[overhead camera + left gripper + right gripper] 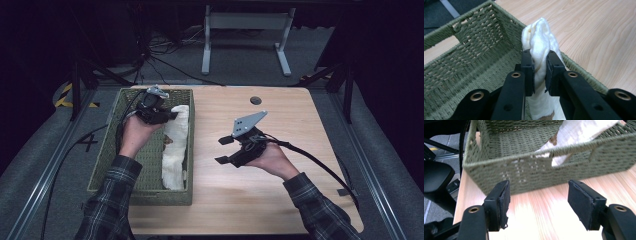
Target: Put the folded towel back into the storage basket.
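The left gripper (540,72) fingers are pinching the white cloth (539,47) over the green wicker basket (111,165); the right gripper (539,203) fingers are gaping wide, empty, above the counter (280,195).

Open passage: bare table (280,190) right of basket (107,165).
Obstruction: raised woven basket walls.
Basket interior: white cloth (176,150) occupies right side; left floor open.

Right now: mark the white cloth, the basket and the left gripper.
white cloth (539,32), left gripper view, bunched top fold.
basket (150,196), high view, near wall.
left gripper (540,71), left gripper view, between the tips, shut on the cloth.
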The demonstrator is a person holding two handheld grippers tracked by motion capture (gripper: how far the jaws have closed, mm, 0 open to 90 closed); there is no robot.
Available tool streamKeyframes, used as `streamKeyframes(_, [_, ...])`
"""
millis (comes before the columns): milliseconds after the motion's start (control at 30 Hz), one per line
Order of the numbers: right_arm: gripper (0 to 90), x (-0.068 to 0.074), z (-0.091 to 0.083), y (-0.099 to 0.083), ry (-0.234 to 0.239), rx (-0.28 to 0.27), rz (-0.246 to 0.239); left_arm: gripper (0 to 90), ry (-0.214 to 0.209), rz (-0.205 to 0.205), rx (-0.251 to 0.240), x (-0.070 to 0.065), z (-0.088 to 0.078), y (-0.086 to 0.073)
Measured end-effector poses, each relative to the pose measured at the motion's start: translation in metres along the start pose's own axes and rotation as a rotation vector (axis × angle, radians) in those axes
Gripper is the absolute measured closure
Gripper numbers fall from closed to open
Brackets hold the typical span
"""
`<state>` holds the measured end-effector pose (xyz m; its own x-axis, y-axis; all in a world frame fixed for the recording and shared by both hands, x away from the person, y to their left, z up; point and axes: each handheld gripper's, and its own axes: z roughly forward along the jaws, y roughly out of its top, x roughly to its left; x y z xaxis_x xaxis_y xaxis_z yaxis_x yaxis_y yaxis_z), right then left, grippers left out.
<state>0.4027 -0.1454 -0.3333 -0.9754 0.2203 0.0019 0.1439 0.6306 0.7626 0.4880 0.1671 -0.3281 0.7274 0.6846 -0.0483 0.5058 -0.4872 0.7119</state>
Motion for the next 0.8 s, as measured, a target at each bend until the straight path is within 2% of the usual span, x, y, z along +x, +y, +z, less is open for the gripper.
streamKeyframes(100, [34.6, -0.001, -0.009, -0.009, -0.009, -0.003, 0.003, 79.2, 0.007, 0.001, 0.005, 0.001, 0.004, 0.001])
streamKeyframes(167, [34.3, -0.002, -0.015, -0.017, -0.016, -0.003, 0.004, 79.1, 0.028, -0.017, 0.016, 0.004, 0.009, 0.001])
streamKeyframes(233, [34.0, -0.004, -0.02, -0.027, -0.021, -0.004, 0.015, 79.0, 0.026, -0.03, 0.018, 0.007, 0.012, 0.0])
streamKeyframes(267, [34.1, -0.005, -0.023, -0.032, -0.022, -0.006, 0.023, 78.9, 0.036, -0.029, 0.026, 0.008, 0.016, 0.0])
streamKeyframes(433, [34.0, -0.009, -0.033, -0.057, -0.033, 0.001, 0.048, 77.5, 0.034, -0.025, 0.038, 0.012, 0.026, 0.001])
streamKeyframes(500, [34.0, -0.009, -0.036, -0.065, -0.037, 0.0, 0.057, 71.3, 0.047, -0.019, 0.044, 0.012, 0.029, 0.003])
streamKeyframes(600, [34.0, -0.009, -0.04, -0.076, -0.039, -0.001, 0.078, 60.7, 0.057, -0.02, 0.024, 0.011, 0.028, 0.005])
streamKeyframes(800, [33.7, -0.011, -0.046, -0.09, -0.053, -0.001, 0.103, 52.9, 0.038, -0.019, 0.005, 0.008, 0.023, 0.008])
